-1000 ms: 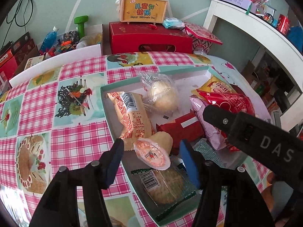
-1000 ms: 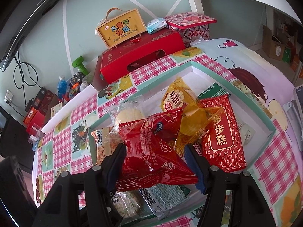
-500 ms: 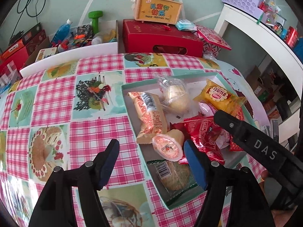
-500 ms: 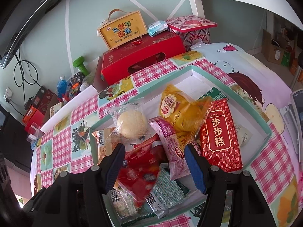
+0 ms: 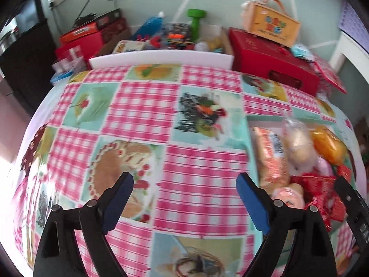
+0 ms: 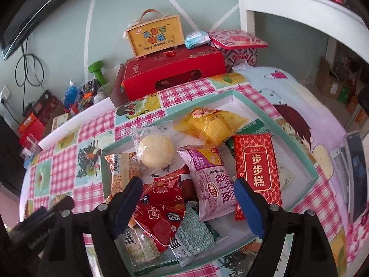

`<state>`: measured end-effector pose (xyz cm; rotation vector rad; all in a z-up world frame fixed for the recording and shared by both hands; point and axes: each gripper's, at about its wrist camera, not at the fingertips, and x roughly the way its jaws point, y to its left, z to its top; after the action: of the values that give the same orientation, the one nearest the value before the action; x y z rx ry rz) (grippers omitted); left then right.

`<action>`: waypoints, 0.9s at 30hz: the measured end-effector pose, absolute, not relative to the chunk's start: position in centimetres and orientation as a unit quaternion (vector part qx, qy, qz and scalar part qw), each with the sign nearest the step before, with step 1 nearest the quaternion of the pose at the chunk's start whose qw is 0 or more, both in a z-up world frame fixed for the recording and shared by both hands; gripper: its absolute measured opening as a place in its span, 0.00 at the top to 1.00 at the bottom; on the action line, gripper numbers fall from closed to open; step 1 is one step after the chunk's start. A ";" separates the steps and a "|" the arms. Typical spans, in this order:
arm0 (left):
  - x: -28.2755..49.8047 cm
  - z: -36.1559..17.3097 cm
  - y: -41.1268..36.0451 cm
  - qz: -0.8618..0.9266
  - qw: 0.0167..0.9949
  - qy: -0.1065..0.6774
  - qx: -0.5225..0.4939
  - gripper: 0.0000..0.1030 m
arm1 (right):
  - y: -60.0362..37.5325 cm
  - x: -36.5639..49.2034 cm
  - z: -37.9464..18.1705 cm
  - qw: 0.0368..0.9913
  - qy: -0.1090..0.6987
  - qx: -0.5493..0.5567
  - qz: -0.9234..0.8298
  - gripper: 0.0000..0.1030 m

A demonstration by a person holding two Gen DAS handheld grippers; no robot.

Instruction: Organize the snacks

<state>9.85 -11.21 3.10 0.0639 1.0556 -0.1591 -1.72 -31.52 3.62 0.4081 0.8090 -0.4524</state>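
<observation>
Nearest in the right wrist view, the right tongs (image 6: 188,192) hang with jaws spread and nothing between the pads, just above the near end of a shallow white tray with a mint-green rim (image 6: 302,159). Directly beneath them lies a red flower-print snack packet (image 6: 161,210), tilted over a green-patterned packet (image 6: 196,230) and a barcoded cracker pack (image 6: 140,244) at the tray's near edge. Just beyond sits a purple packet (image 6: 212,184), and to its right a long red packet with gold characters (image 6: 257,170). Farther in, a round pastry in clear wrap (image 6: 155,151) lies left of a yellow chip bag (image 6: 212,124), with an orange barcoded packet (image 6: 117,173) against the tray's left wall.

In the left wrist view, which is motion-blurred, the left tongs (image 5: 184,196) are also spread wide and hold nothing, hovering over the pink-checked tablecloth (image 5: 143,106) of the counter, well to the left of the tray. The snacks show only at that view's right edge.

Past the counter stands a red gift box (image 6: 170,73) with a yellow handled box (image 6: 155,37) on top, a green dumbbell (image 6: 98,70) to their left, and a white shelf unit (image 6: 299,2) to the right.
</observation>
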 end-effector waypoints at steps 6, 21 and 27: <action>10.7 2.3 -9.4 -0.037 0.859 0.510 0.018 0.03 | -30.7 -1.3 3.7 0.879 0.387 0.171 -0.218 0.00; 9.3 2.7 -9.2 -0.034 0.862 0.504 0.036 0.02 | -29.0 -2.1 4.3 0.890 0.378 0.151 -0.206 0.00; 7.6 2.8 -8.4 -0.040 0.860 0.507 0.041 0.02 | -28.3 -3.4 4.5 0.893 0.373 0.156 -0.199 0.00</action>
<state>7.59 -8.39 2.84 0.0854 1.0642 -0.0848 -3.45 -28.30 4.49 0.3240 0.7729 -0.4139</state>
